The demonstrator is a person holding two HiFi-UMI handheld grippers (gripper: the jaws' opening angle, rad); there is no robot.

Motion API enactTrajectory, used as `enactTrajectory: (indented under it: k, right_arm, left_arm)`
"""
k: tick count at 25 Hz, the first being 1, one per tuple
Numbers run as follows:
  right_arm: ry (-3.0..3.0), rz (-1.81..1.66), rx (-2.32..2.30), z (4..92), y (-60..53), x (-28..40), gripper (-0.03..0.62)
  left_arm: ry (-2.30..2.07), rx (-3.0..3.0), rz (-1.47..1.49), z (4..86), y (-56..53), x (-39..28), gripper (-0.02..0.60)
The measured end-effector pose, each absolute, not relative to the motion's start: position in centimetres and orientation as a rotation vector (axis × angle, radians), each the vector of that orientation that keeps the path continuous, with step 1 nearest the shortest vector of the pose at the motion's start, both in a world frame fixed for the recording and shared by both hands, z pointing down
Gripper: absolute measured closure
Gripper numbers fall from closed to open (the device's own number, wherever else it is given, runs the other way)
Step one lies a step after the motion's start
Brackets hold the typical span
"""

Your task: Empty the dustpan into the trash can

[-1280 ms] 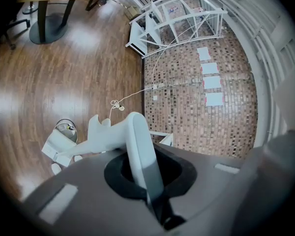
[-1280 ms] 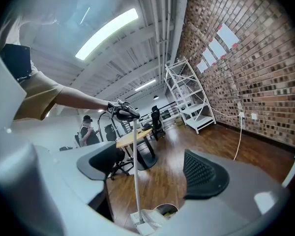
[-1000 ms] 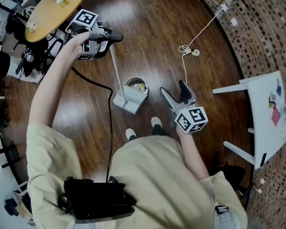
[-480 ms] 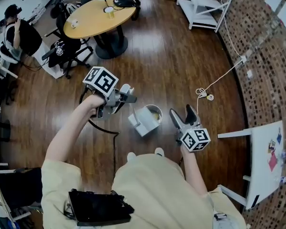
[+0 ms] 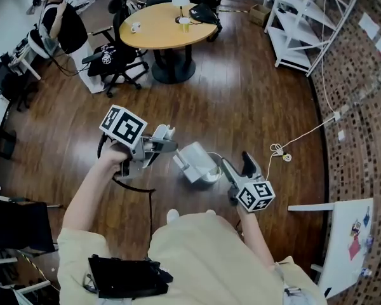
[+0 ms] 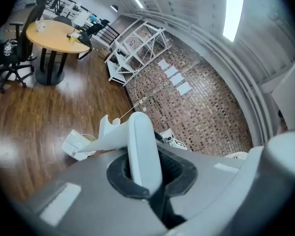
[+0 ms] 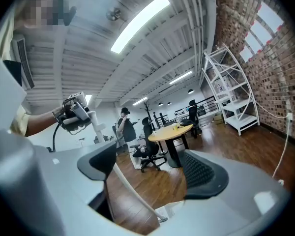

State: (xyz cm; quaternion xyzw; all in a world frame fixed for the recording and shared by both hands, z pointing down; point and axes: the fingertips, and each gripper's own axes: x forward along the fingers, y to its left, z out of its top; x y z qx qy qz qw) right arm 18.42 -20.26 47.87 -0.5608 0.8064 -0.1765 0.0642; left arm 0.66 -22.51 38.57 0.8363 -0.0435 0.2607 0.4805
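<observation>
One dustpan (image 5: 192, 160), one trash can (image 5: 211, 176)

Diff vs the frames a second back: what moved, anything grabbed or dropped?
The left gripper, shut on the dustpan handle throughout, swung from far up-left of the trash can to close beside it. The dustpan now covers the can's left side. The head view also tilted up. Nothing grabbed or released. The right gripper stayed open and empty, right of the can.

Round wooden table (image 5: 159, 27), black chairs (image 5: 120, 62) beside it, white rack (image 5: 298, 27) near brick wall (image 5: 362, 107)
</observation>
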Motion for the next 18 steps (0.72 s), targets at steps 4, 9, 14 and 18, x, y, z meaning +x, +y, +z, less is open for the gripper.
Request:
enactTrajectory:
  k: [4, 9, 14, 18]
  right_arm:
    - [2.486, -0.523, -1.626, 47.5, -20.5, 16.7, 0.180]
    - [2.539, -0.520, -1.560, 47.3, -21.0, 15.0, 0.184]
    - [2.594, -0.539, -1.506, 47.9, -21.4, 12.9, 0.184]
    - [2.629, -0.549, -1.474, 48.2, -21.4, 11.8, 0.184]
  left_arm:
    - [-0.174, 2.068, 0.621, 37.1, -20.9, -2.2, 0.581]
    - [-0.284, 2.055, 0.560, 37.2, -20.7, -5.7, 0.581]
    - [-0.379, 2.015, 0.486, 39.1, -20.7, -8.9, 0.581]
    - [-0.469, 1.985, 0.487, 41.5, -20.4, -10.8, 0.581]
